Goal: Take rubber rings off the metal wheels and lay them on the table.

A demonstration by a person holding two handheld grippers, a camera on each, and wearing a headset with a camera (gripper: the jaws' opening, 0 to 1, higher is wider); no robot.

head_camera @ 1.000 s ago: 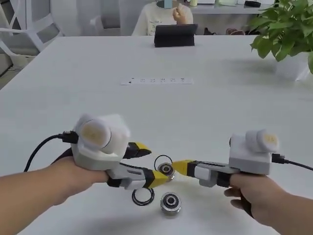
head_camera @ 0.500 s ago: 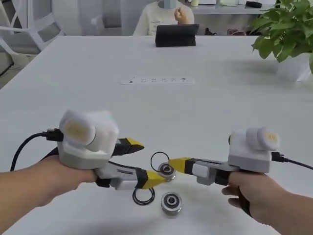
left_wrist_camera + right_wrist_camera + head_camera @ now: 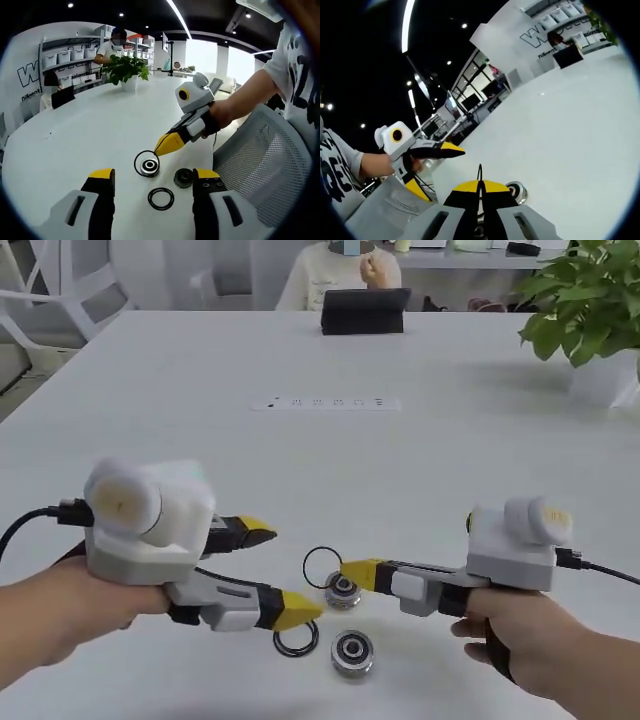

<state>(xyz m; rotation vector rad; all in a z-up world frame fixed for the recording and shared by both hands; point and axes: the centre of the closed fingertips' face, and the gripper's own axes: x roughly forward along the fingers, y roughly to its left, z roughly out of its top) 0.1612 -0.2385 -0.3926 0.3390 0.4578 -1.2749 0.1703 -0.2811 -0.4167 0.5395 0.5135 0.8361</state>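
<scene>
My right gripper [image 3: 348, 570] is shut on a thin black rubber ring [image 3: 322, 567], whose edge rises from between its yellow tips in the right gripper view [image 3: 480, 174]. A metal wheel [image 3: 343, 591] sits just under that ring. I cannot tell whether the ring is free of the wheel [image 3: 149, 165]. A second wheel [image 3: 350, 652] and a loose black ring [image 3: 295, 640] lie on the white table [image 3: 200, 420] nearer me. My left gripper [image 3: 279, 571] stands open to the left of the wheels, holding nothing. Its jaws frame the loose ring [image 3: 161, 198] in the left gripper view.
A white power strip [image 3: 325, 403] lies mid-table. A dark tablet [image 3: 362, 312] stands at the far edge with a person behind it. A potted plant [image 3: 585, 300] stands at the back right. Cables trail from both grippers.
My left gripper has drawn back to the left, away from the wheel it was touching, jaws still open. The right gripper stays shut on the ring.
</scene>
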